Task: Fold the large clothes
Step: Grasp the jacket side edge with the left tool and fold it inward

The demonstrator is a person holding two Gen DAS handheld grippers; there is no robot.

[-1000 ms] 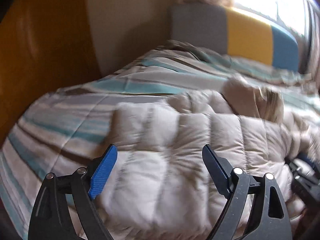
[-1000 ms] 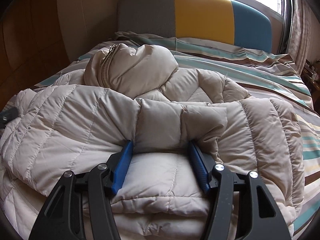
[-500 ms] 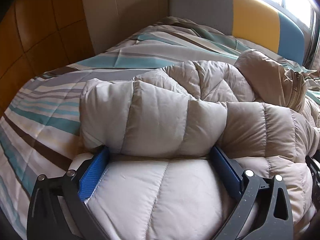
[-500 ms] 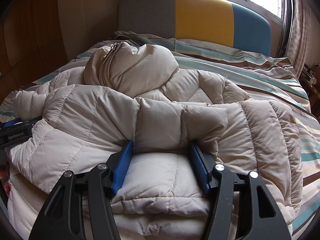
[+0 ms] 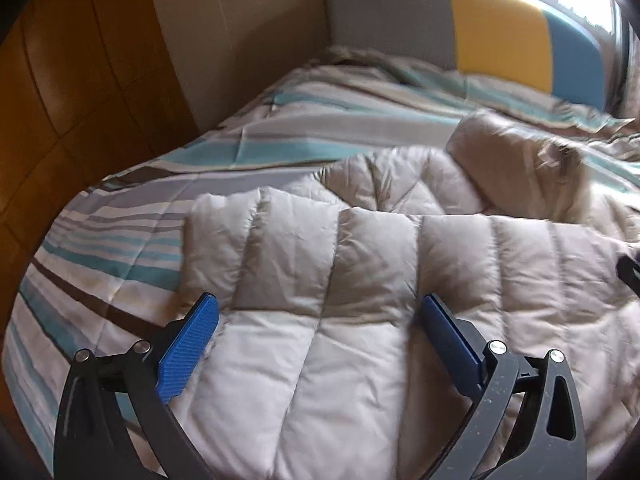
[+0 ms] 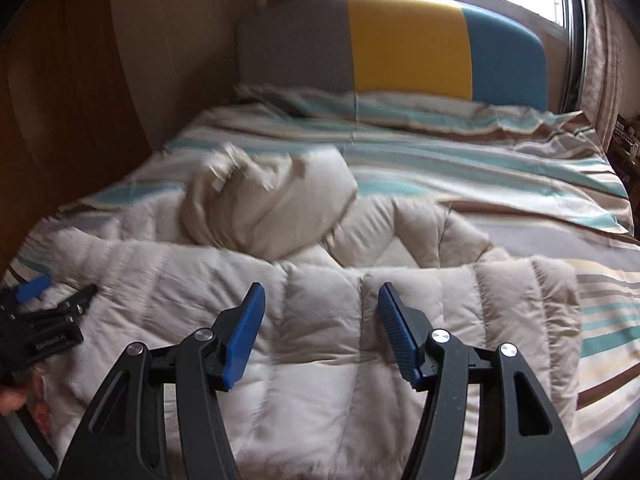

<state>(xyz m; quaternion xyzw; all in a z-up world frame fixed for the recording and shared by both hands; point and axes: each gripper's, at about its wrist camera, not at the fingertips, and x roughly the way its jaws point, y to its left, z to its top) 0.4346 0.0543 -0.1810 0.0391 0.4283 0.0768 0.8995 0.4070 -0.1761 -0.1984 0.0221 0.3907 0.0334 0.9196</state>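
Observation:
A beige quilted puffer jacket (image 5: 400, 248) lies on the bed with its lower part folded up over the body. Its hood (image 5: 512, 160) is bunched behind the fold. My left gripper (image 5: 319, 302) hovers over the jacket's left end with its jaws wide apart, the blue pads pressing on nothing. In the right wrist view the jacket (image 6: 180, 280) and hood (image 6: 272, 208) show again. My right gripper (image 6: 321, 292) hangs just above the folded edge, jaws half apart, and the padding lies flat beneath them. The left gripper (image 6: 24, 308) shows at the left edge.
The bed's striped cover (image 5: 120, 240) surrounds the jacket, with bare cover (image 6: 480, 168) beyond it. A grey, yellow and blue headboard (image 6: 400, 40) stands at the far end under a bright window. Brown wall panels (image 5: 60, 80) run along the left. A hand (image 6: 10, 400) is at the lower left.
Both grippers have drawn back and up off the jacket's fold, which bulged between their pads half a second ago. The left jaws spread wider. The jacket stays on the bed.

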